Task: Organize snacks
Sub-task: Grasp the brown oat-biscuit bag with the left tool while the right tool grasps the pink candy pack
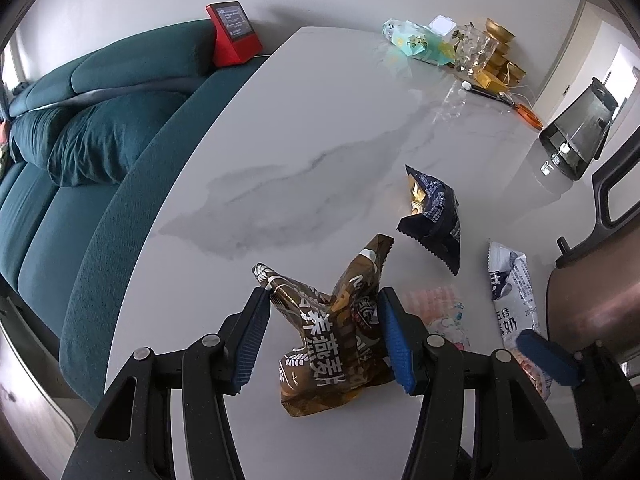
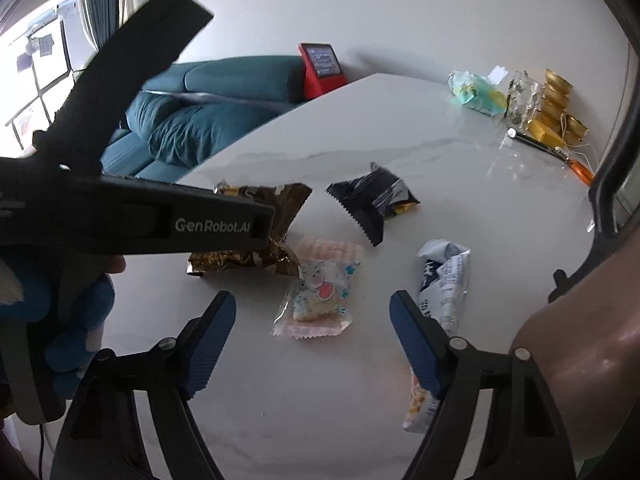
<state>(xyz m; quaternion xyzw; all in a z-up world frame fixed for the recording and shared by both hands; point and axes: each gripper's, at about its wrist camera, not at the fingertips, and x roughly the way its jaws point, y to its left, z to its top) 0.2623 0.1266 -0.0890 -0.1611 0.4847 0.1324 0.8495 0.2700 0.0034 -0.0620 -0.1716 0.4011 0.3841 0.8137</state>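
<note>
A crumpled brown oat snack bag (image 1: pixel 332 332) sits on the white marble table (image 1: pixel 320 140), between the fingers of my left gripper (image 1: pixel 324 338); the jaws stand open around it, pads close to its sides. The bag also shows in the right wrist view (image 2: pixel 256 248), partly hidden by the left gripper. A dark blue snack bag (image 1: pixel 434 220) (image 2: pixel 374 200), a pink clear-wrapped snack (image 1: pixel 444 316) (image 2: pixel 320 292) and a white milk snack pack (image 1: pixel 514 296) (image 2: pixel 442 284) lie nearby. My right gripper (image 2: pixel 312 344) is open above the pink snack.
A teal sofa (image 1: pixel 80 152) runs along the table's left edge, with a red screen device (image 1: pixel 234 34) at its end. Gold tins and a teal packet (image 1: pixel 472 52) crowd the far corner. A glass kettle (image 1: pixel 576 136) and a brown pot (image 1: pixel 592 304) stand at the right.
</note>
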